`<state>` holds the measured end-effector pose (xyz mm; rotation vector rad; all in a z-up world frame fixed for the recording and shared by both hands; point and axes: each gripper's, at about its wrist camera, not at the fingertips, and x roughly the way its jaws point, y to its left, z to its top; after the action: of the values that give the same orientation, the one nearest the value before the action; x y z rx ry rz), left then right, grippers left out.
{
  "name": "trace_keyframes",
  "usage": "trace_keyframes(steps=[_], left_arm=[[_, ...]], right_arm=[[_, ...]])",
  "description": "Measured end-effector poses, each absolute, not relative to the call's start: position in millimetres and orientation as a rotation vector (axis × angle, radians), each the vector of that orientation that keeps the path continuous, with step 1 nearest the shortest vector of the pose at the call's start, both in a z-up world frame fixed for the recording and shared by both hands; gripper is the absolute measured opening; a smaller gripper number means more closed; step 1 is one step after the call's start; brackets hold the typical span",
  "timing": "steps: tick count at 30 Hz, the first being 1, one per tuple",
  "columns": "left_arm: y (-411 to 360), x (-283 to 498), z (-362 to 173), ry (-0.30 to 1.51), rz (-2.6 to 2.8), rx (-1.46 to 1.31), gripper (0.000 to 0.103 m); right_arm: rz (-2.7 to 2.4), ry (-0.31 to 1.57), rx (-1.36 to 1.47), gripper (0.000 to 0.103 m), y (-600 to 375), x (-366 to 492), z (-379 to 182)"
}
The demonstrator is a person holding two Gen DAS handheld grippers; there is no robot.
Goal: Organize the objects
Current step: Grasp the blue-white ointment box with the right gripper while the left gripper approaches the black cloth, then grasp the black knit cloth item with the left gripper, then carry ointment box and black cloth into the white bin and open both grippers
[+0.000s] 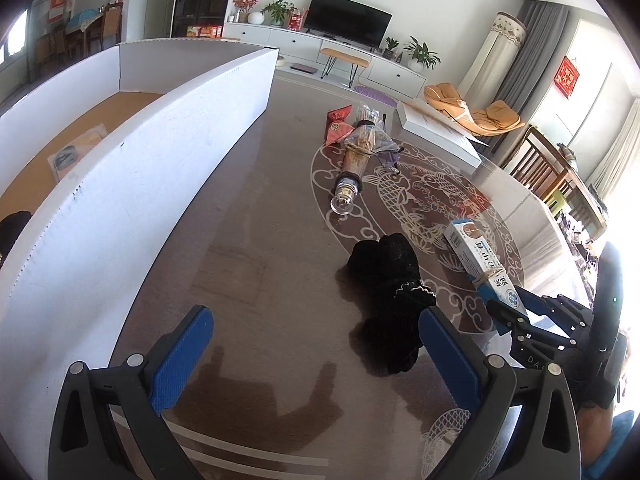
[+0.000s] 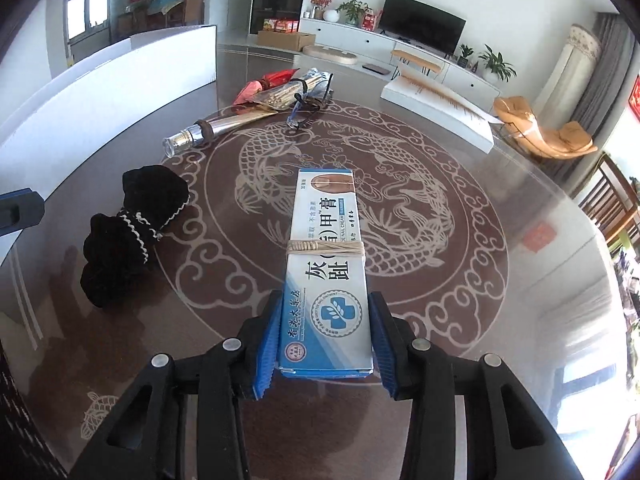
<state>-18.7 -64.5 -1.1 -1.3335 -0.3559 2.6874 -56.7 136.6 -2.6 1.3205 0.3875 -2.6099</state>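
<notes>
At the bottom of the right wrist view, the right hand-held gripper [image 2: 324, 344] has its 2 blue pads pressed against the sides of a long blue-and-white ointment box [image 2: 326, 272], gripping its near end; a rubber band wraps the box at its middle, and the box reaches out toward the centre of the frame above the surface [image 2: 500, 300], a dark glass-topped one with a pale fish medallion. At the bottom of the left wrist view, the left hand-held gripper [image 1: 316, 356] stands wide open with nothing between its pads, poised over bare surface; its right pad sits just beside a black fabric bundle [image 1: 386, 292] with pale trim, which lies at the centre of that frame. A tall white box [image 1: 132, 160] fills the left of that view, a packet lying on its brown floor. Farther up, near the middle, a clear bottle [image 1: 352, 168] lies on its side, its stopper pointing to the lower frame. Beyond it, touching, are a red pouch [image 1: 336, 124] and a crinkled clear bag. A flat white box [image 1: 436, 132] lies at upper right
</notes>
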Motion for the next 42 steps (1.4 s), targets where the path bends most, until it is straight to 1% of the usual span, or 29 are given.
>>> trace_keyframes(steps=[2,5,10,12,16,17,18,19,20,21,22,23,25,26,27,28,31,33,38,42], left_arm=[[-57,-18,-2,-0.341,2.65,-1.325,0.103],[-48,-19,-6,-0.377,2.592,-1.321,0.103],[-28,-28,-17,-0.475,2.51,-1.342,0.103],[-12,-39,-19,-0.418,2.526,-1.367,0.103],[21,-58,-26,-0.118,2.633,-1.481,0.103],[25,-61,-29,-0.068,2.648,-1.499,0.099],[28,-63,-32,-0.038,2.645,-1.51,0.092],[30,-66,-36,-0.014,2.633,-1.52,0.07],[33,-66,-36,0.059,2.664,-1.503,0.066],[33,-65,-36,0.101,2.667,-1.477,0.05],[30,-64,-35,0.103,2.665,-1.459,0.037],[27,-62,-34,0.105,2.667,-1.455,0.036],[17,-57,-33,0.071,2.656,-1.43,0.035],[12,-53,-33,0.044,2.645,-1.415,0.035],[6,-49,-32,0.013,2.636,-1.405,0.035],[-1,-45,-30,-0.025,2.635,-1.393,0.035],[-21,-36,-9,-0.174,2.657,-1.313,0.035],[-34,-31,14,-0.252,2.684,-1.239,0.035],[-98,-19,86,-0.468,2.818,-1.039,0.035],[-175,-11,108,-0.571,3.004,-1.037,0.035]], right_arm=[[-2.615,0.311,1.328,0.042,151,-49,-6],[-2.621,0.263,1.31,0.042,161,-32,-12],[-2.63,0.256,1.271,0.043,161,-22,-15],[-2.625,0.246,1.277,0.043,160,-22,-17],[-2.599,0.255,1.298,0.043,160,-22,-16],[-2.582,0.259,1.313,0.044,160,-23,-15],[-2.559,0.263,1.334,0.046,161,-25,-15],[-2.536,0.269,1.357,0.054,161,-29,-14],[-2.52,0.278,1.374,0.062,160,-33,-13],[-2.507,0.293,1.381,0.066,158,-37,-10],[-2.494,0.324,1.39,0.071,154,-44,-8],[-2.481,0.352,1.399,0.071,150,-50,-6],[-2.431,0.38,1.437,0.071,141,-67,-5],[-2.401,0.387,1.466,0.063,138,-75,-8],[-2.38,0.393,1.492,0.051,135,-82,-10],[-2.373,0.384,1.5,0.044,134,-86,-9],[-2.377,0.378,1.501,0.044,132,-86,-2],[-2.384,0.336,1.458,0.044,128,-82,12],[-2.405,0.258,1.222,0.044,81,-87,81],[-2.338,0.241,1.053,0.044,1,-105,133]])
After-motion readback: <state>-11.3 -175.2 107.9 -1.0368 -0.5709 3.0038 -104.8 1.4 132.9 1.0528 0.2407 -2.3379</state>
